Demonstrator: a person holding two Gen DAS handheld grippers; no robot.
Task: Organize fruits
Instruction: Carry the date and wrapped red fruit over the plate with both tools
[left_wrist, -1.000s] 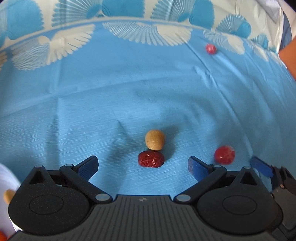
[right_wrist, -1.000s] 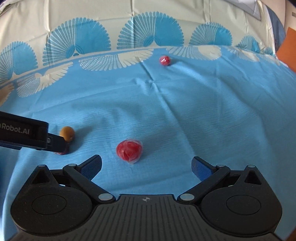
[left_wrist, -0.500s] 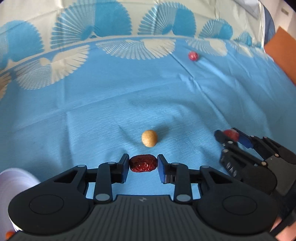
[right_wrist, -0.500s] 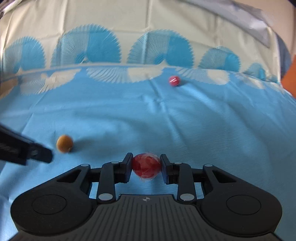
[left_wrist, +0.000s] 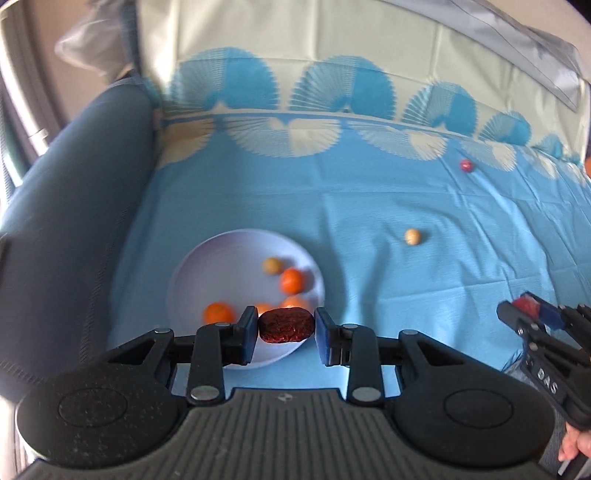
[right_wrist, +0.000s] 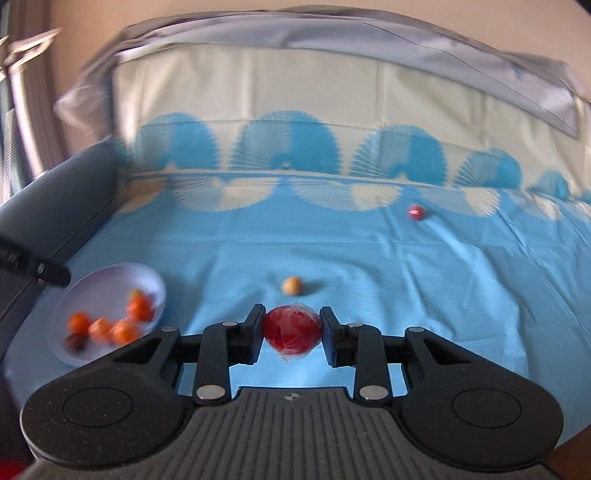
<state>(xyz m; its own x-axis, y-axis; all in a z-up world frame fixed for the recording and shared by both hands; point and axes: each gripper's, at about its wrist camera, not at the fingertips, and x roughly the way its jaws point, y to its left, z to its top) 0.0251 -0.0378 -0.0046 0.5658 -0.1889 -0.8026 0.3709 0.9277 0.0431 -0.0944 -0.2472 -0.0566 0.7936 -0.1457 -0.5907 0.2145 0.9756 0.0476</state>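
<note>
Oranges (left_wrist: 291, 280) and tan fruit (left_wrist: 272, 266) in white plate (left_wrist: 207, 266)

A blue fan-patterned cloth (left_wrist: 369, 206) lies beside a grey cushion (left_wrist: 74, 221).

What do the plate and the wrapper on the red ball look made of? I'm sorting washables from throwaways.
Plate: likely plastic or glazed ceramic; smooth, pale lilac-white, softly glossy; the blur leaves it open. Red ball in the right gripper: thin clear film, probably cellophane or plastic, with shiny creases and a crinkled tail below.

Left gripper (left_wrist: 285, 330) clamped, right gripper (right_wrist: 291, 332) likewise (both angled downward)
</note>
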